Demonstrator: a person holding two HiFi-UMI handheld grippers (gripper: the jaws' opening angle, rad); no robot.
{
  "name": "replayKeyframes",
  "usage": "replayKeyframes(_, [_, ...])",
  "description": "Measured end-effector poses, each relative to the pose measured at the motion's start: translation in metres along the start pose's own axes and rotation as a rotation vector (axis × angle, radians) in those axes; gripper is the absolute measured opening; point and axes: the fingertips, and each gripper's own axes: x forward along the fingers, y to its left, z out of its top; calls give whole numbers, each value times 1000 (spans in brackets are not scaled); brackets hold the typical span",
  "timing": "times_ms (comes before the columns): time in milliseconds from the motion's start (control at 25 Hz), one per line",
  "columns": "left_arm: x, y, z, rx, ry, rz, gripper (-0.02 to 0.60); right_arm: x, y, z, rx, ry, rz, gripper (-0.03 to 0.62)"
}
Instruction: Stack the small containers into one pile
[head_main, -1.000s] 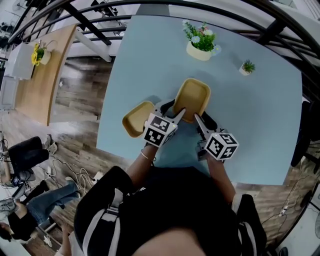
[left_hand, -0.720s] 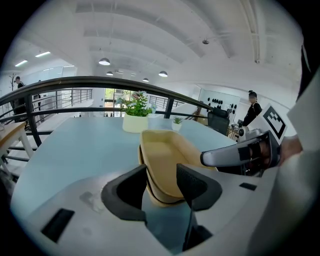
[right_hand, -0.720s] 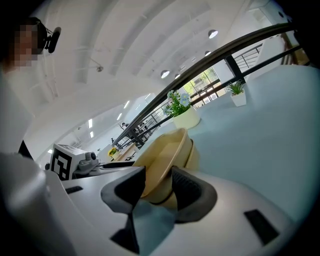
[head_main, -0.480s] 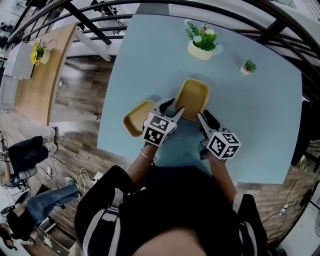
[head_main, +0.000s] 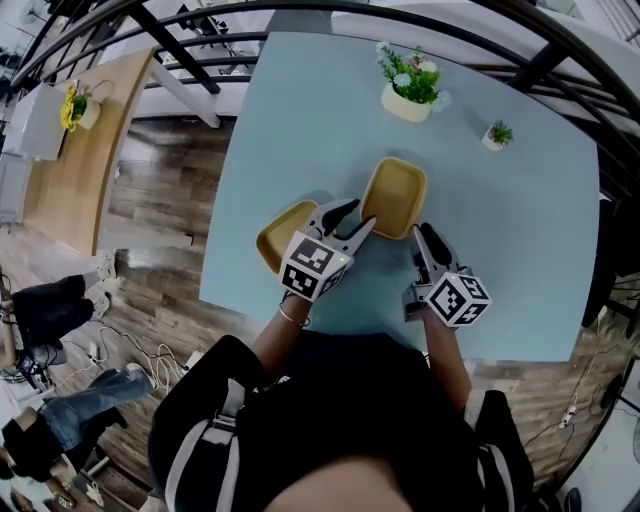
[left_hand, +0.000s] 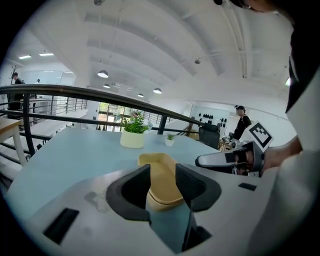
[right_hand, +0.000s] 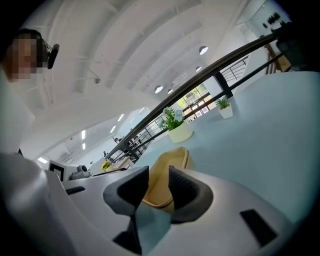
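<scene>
A yellow container (head_main: 395, 195) lies open side up in the middle of the light blue table (head_main: 300, 130). A second yellow container (head_main: 275, 235) sits to its left, partly hidden behind my left gripper (head_main: 358, 215). That gripper is open, its fingertips at the first container's near left corner, nothing held. In the left gripper view the container (left_hand: 160, 175) shows just beyond the parted jaws. My right gripper (head_main: 425, 235) is open too, a little short of the container's near right corner. The right gripper view has the container (right_hand: 165, 175) ahead of its jaws.
A white pot with flowers (head_main: 408, 95) and a small potted plant (head_main: 495, 135) stand at the far side of the table. Dark railing bars cross above the table. The table's left edge drops to a wooden floor (head_main: 150, 200).
My right gripper has drawn back toward the person, away from the container. The left gripper has stayed by the container's near left corner. Neither container has moved.
</scene>
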Motion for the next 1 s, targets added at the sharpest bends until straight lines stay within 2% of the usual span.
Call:
replayKeyframes(80, [-8, -2, 2, -9, -39, -26, 127, -4, 4, 4, 9, -44, 5, 105])
replayKeyframes(200, [-18, -3, 8, -26, -101, -61, 40, -9, 17, 13, 10, -108, 43, 33])
replayKeyframes(240, [-21, -4, 9, -23, -114, -65, 34, -11, 21, 16, 8, -123, 62, 6])
replayKeyframes(320, [-28, -7, 10, -10, -124, -58, 29, -16, 31, 17, -2, -135, 98, 6])
replayKeyframes(640, [-65, -9, 10, 2, -132, 83, 31, -36, 62, 19, -58, -102, 207, 6])
replayKeyframes(880, [-96, -9, -5, 24, -94, 207, 32, -55, 73, -3, -34, -59, 284, 6])
replayKeyframes(1000, [-112, -7, -14, 27, -85, 245, 32, -61, 73, -16, -44, -41, 290, 6])
